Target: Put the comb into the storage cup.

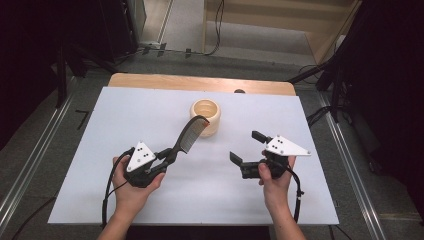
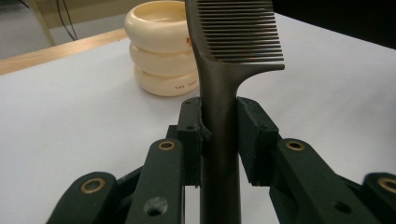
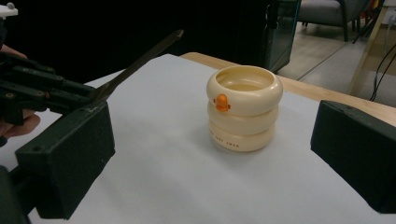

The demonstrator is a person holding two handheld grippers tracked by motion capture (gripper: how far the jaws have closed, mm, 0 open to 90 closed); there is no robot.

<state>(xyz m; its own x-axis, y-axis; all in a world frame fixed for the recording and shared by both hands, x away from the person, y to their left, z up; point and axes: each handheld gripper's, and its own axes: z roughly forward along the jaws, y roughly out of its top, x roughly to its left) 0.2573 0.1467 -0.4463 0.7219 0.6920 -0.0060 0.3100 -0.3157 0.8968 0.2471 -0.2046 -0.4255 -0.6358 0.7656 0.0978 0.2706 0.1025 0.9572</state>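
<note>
The left gripper [image 1: 167, 159] is clamped on the handle of a dark grey plastic comb [image 1: 189, 135] — in the left gripper view the two black pads squeeze the handle from both sides, with the comb [image 2: 219, 107] standing straight up between them and its teeth fanning off to the right of that picture. From the high view the comb angles up and away from the person's left hand [image 1: 131, 182], and its toothed end sits right at the near-left edge of a cream-coloured plastic cup shaped like three stacked rings [image 1: 206, 116]. Whether the tip actually touches the cup's rim is hard to call; it overlaps it from above, but the left gripper view shows the cup [image 2: 161, 46] a bit behind the comb.

The right gripper [image 1: 245, 147] has its jaws spread wide with nothing between them — the right gripper view has one black pad at each side of the picture and the cream cup [image 3: 243, 107] sitting on the table between and beyond them, well apart from both. That view also shows a small orange beak-like bump on the cup's upper ring and faint lettering on the lowest ring. The right hand [image 1: 275, 175] holds its gripper to the right of the cup, closer to the person.

Everything sits on a white table top [image 1: 150, 200] with a wooden strip along the far edge.
</note>
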